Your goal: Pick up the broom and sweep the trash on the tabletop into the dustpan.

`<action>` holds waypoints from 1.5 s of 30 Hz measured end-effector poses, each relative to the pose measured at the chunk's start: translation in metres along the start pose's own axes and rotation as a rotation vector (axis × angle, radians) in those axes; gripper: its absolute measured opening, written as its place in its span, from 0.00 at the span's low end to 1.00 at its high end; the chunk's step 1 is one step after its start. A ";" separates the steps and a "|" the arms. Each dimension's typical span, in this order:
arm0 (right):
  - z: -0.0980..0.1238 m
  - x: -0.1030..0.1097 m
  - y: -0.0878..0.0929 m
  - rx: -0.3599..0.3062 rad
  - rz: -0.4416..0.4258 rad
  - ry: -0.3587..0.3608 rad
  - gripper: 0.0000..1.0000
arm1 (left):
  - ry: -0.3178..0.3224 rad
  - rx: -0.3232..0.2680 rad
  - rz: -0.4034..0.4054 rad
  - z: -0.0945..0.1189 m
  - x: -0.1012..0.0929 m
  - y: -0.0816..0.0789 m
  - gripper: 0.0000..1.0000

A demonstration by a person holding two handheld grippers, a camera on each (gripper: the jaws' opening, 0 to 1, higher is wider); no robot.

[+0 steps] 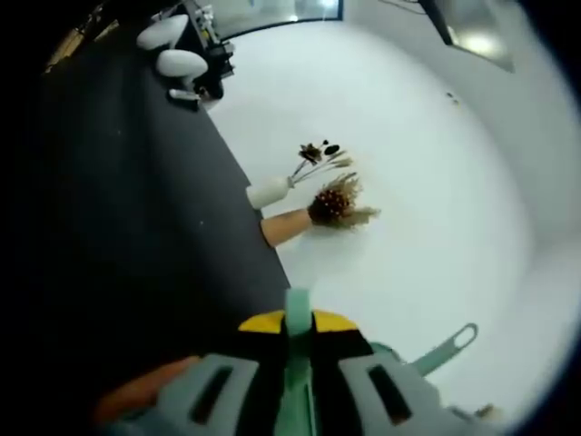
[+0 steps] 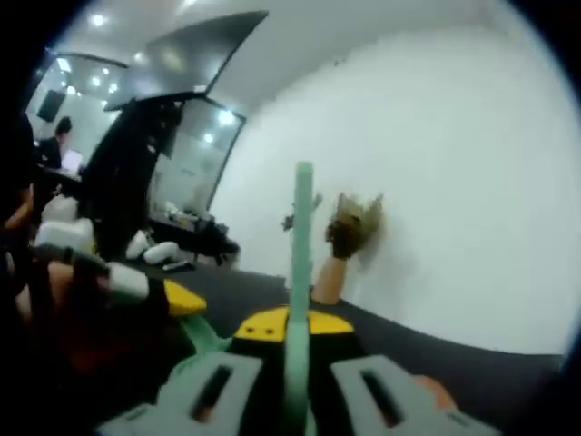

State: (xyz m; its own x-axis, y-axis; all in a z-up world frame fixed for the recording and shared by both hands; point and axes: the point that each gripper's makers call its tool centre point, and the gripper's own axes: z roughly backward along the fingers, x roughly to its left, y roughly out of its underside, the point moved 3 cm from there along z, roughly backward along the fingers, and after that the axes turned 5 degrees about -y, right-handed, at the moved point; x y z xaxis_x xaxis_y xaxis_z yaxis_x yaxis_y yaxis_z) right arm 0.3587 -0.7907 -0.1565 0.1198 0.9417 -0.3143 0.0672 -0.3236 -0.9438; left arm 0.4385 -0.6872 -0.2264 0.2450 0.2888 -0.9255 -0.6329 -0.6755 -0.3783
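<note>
My left gripper (image 1: 295,341) is at the bottom of the left gripper view, shut on a short green plastic strip (image 1: 296,307) that stands up between its yellow-tipped jaws. A second green handle with a loop end (image 1: 447,350) slants in from the lower right. In the right gripper view my right gripper (image 2: 297,350) is shut on a long thin green handle (image 2: 302,236) that rises straight up. The left gripper (image 2: 177,298) shows at the left, held by a hand, with a green part under it. Whether each green piece belongs to the broom or the dustpan cannot be told.
The black tabletop (image 1: 145,227) runs along a white wall (image 1: 427,154). On the tabletop by the wall are a white vase (image 1: 270,192) and a tan vase (image 1: 284,226) with dried flowers (image 2: 352,227). White rounded objects (image 1: 182,62) are at the far end. A person (image 2: 54,145) is in the background.
</note>
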 end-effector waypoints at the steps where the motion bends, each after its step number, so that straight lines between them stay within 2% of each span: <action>1: 0.000 -0.004 0.001 -0.002 -0.006 0.009 0.05 | 0.000 0.000 0.001 0.000 0.000 0.000 0.10; 2: 0.000 -0.009 0.002 0.001 -0.014 0.017 0.05 | 0.000 0.000 0.001 0.000 0.000 0.000 0.10; 3: 0.001 -0.018 0.008 0.035 -0.032 0.060 0.05 | 0.000 0.000 0.001 0.000 0.000 0.000 0.10; 5: 0.001 -0.024 0.017 0.101 0.013 0.091 0.05 | -0.001 0.000 0.003 0.000 0.000 0.000 0.10; 7: 0.002 -0.021 0.023 0.126 0.074 0.108 0.05 | -0.005 -0.004 0.008 0.000 0.001 -0.001 0.10; 8: 0.002 -0.014 0.025 0.127 0.075 0.098 0.05 | -0.007 -0.005 0.012 0.000 0.001 -0.001 0.10; 10: -0.001 0.004 0.025 0.110 0.087 0.053 0.04 | -0.014 -0.006 0.026 -0.001 0.004 -0.002 0.10; 12: -0.004 0.024 0.016 0.055 0.114 0.004 0.04 | -0.020 -0.011 0.034 -0.002 0.004 -0.003 0.10; 14: -0.003 0.036 0.011 0.018 0.123 -0.027 0.04 | -0.021 -0.016 0.027 -0.001 0.004 -0.002 0.10; 16: -0.002 0.043 -0.001 -0.049 0.142 -0.057 0.04 | -0.017 -0.024 0.026 0.000 0.004 -0.002 0.10; 18: 0.001 0.037 -0.007 -0.059 0.132 -0.033 0.05 | -0.015 -0.026 0.027 0.001 0.003 -0.003 0.10; 22: 0.005 0.007 -0.016 -0.095 0.039 0.034 0.05 | -0.017 -0.029 0.034 0.000 0.004 -0.004 0.10; 25: 0.009 -0.017 -0.014 -0.083 -0.068 0.081 0.05 | -0.019 -0.039 0.040 0.001 0.005 -0.005 0.10; 29: 0.015 -0.051 -0.009 -0.071 -0.093 0.163 0.05 | -0.029 -0.048 0.049 0.000 0.006 -0.006 0.10; 32: 0.019 -0.096 -0.018 -0.106 -0.111 0.268 0.05 | -0.040 -0.051 0.064 0.000 0.008 -0.007 0.10; 35: 0.023 -0.121 -0.021 -0.108 -0.062 0.338 0.05 | -0.051 -0.050 0.097 -0.002 0.010 -0.010 0.10; 38: 0.012 -0.139 -0.018 -0.063 -0.019 0.326 0.05 | -0.065 -0.048 0.099 -0.010 0.007 -0.007 0.10; 42: 0.005 -0.153 0.001 0.016 0.096 0.305 0.05 | -0.067 -0.038 0.081 -0.029 -0.009 0.005 0.10; 45: 0.004 -0.165 0.020 0.030 0.074 0.314 0.05 | -0.048 -0.048 0.046 -0.040 -0.026 0.011 0.10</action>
State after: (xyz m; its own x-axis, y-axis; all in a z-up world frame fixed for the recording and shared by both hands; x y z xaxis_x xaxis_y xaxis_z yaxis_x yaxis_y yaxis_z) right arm 0.3362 -0.9523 -0.1243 0.4237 0.8396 -0.3399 0.0179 -0.3829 -0.9236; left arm 0.4546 -0.7297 -0.2075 0.1803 0.2886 -0.9403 -0.6067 -0.7199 -0.3372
